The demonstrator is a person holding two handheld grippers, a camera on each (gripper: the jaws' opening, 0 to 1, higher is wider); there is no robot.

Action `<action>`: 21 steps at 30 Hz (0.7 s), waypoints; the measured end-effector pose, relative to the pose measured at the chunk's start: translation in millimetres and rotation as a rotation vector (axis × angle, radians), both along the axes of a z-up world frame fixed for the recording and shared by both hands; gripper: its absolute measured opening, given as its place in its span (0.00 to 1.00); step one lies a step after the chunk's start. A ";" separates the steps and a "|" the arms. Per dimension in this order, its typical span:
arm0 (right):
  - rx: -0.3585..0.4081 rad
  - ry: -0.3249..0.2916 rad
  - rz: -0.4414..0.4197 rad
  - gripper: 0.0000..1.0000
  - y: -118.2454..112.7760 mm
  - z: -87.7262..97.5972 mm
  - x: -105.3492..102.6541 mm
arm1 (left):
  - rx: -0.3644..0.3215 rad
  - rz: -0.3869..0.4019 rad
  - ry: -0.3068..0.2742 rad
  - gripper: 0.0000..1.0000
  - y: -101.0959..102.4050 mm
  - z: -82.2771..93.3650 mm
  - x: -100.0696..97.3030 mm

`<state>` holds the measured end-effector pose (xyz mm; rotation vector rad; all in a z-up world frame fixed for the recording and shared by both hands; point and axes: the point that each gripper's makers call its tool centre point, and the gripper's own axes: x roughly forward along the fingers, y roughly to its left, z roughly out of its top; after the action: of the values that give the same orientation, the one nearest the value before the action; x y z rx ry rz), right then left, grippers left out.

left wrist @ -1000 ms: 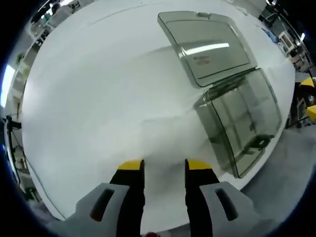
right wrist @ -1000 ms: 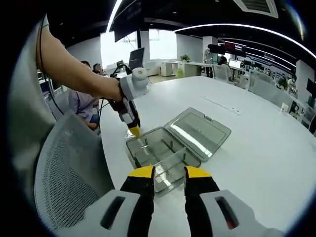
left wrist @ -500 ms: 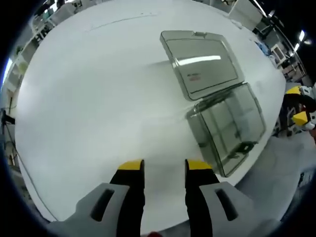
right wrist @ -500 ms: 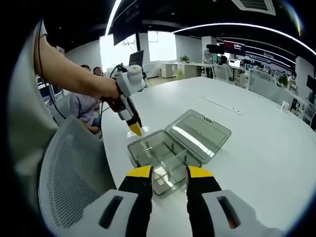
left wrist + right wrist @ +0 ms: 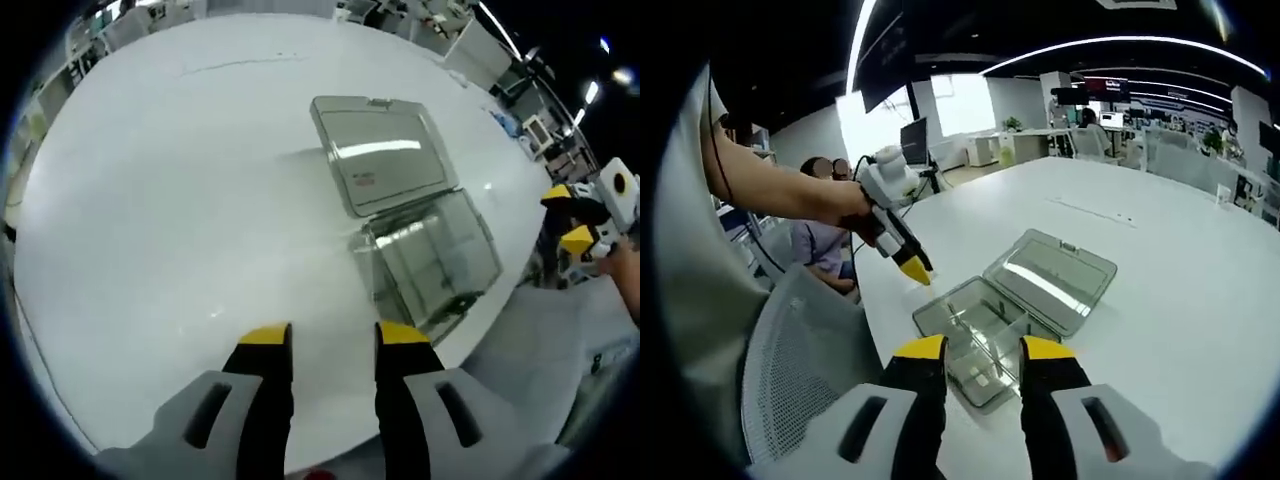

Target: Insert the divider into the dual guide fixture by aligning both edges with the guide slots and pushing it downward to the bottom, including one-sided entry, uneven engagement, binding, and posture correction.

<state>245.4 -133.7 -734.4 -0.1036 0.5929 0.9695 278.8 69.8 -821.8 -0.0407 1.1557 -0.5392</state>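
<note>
Clear fixture box (image 5: 980, 335), lid (image 5: 1050, 280) open, on white counter (image 5: 150, 200).
Left hand-held gripper (image 5: 328, 332) and right hand-held gripper (image 5: 975, 347): both released, jaws parted, empty, above the counter.

A broad sweep of white table (image 5: 170, 200) lies bare ahead of the left gripper (image 5: 328, 335), offering open passage. The clear fixture box (image 5: 975, 335) sits near the table's edge with its lid (image 5: 1050, 282) flung flat beside it, top unobstructed. A mesh chair back (image 5: 805, 370) crowds the near edge beside the right gripper (image 5: 980, 348).
</note>
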 end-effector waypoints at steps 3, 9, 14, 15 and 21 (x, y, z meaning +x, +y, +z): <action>0.017 0.008 0.002 0.26 1.4 3.7 1.2 | -0.039 0.009 -0.009 0.28 -3.2 6.2 -0.1; 0.041 0.022 0.003 0.27 1.4 8.7 5.3 | -0.111 0.001 -0.030 0.28 -19.4 21.7 -1.8; 0.057 0.031 0.004 0.27 1.4 11.9 7.5 | -0.181 0.001 -0.046 0.28 -32.8 32.7 -1.7; 0.064 0.036 0.004 0.28 1.6 12.5 8.3 | -0.185 -0.002 -0.046 0.28 -34.5 33.6 -2.3; 0.099 0.057 0.019 0.30 4.7 18.0 9.7 | -0.256 -0.009 -0.066 0.28 -47.6 45.9 -2.9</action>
<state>255.1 -129.0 -716.4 0.0064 0.5960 1.0217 275.9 22.2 -775.9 -0.2367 1.0181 -0.6887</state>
